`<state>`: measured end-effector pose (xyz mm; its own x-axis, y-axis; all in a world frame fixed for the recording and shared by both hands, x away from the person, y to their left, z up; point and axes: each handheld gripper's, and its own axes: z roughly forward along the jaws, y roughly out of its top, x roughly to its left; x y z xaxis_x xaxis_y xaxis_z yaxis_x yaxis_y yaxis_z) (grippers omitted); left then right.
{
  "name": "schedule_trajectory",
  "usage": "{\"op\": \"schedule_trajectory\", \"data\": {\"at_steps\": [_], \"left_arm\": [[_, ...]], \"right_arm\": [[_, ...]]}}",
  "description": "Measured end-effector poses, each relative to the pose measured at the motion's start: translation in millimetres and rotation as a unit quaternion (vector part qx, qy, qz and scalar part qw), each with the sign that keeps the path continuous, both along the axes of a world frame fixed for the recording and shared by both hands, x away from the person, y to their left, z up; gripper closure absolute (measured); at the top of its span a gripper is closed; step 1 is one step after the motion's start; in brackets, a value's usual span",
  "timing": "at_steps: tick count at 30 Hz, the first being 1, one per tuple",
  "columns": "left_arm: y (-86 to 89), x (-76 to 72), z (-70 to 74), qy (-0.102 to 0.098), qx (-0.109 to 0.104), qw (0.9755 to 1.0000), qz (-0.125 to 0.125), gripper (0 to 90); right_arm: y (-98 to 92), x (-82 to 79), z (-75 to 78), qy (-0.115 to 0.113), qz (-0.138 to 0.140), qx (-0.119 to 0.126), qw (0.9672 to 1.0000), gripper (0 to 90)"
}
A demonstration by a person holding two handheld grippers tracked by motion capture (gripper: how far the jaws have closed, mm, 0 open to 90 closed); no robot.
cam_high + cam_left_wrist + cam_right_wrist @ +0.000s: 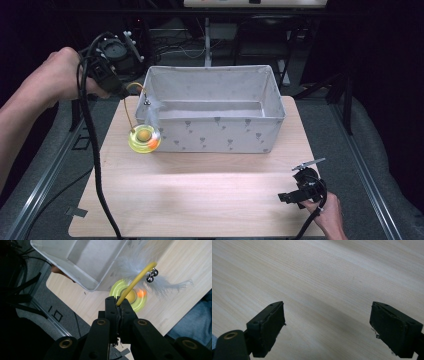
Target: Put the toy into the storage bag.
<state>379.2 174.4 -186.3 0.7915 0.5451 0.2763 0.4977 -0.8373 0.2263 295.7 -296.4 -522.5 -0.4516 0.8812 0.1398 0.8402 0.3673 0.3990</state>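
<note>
At the left of the high view, the left gripper [121, 91] is held up beside the near left corner of the fabric box [215, 127], its jaws clamped on the yellow stalk [129, 107] of a cat toy. The stalk arcs from the jaws; one end runs down to the round yellow-green base [144, 139], which sits on the table [200, 195] touching or just beside the box's front wall. In the left gripper view the other end curls to the upper right, carrying two small bells [152, 275] and a grey feather [165, 283]. The toy's long axis stands roughly upright, and the open box lies just to the right of it in the high view, so lifting it in looks like a short move up and right. This hand is far nearer; the right gripper [300, 192] rests at the lower right, well apart, jaws spread wide over bare wood, holding nothing
</note>
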Motion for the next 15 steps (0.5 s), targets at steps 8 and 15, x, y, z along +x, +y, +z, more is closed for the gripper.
{"op": "schedule_trajectory", "data": {"at_steps": [8,15], "left_arm": [[-5.4,7.0,14.3,-0.013,-0.001,0.9999,0.003,87.8],[-9.1,14.1,24.0,-0.02,-0.003,0.9998,0.004,87.8]], "right_arm": [[0.0,0.1,-0.1,0.002,0.0,-0.002,1.0,12.2],[-0.1,0.0,-0.1,0.002,0.001,-0.001,1.0,12.3]]}}
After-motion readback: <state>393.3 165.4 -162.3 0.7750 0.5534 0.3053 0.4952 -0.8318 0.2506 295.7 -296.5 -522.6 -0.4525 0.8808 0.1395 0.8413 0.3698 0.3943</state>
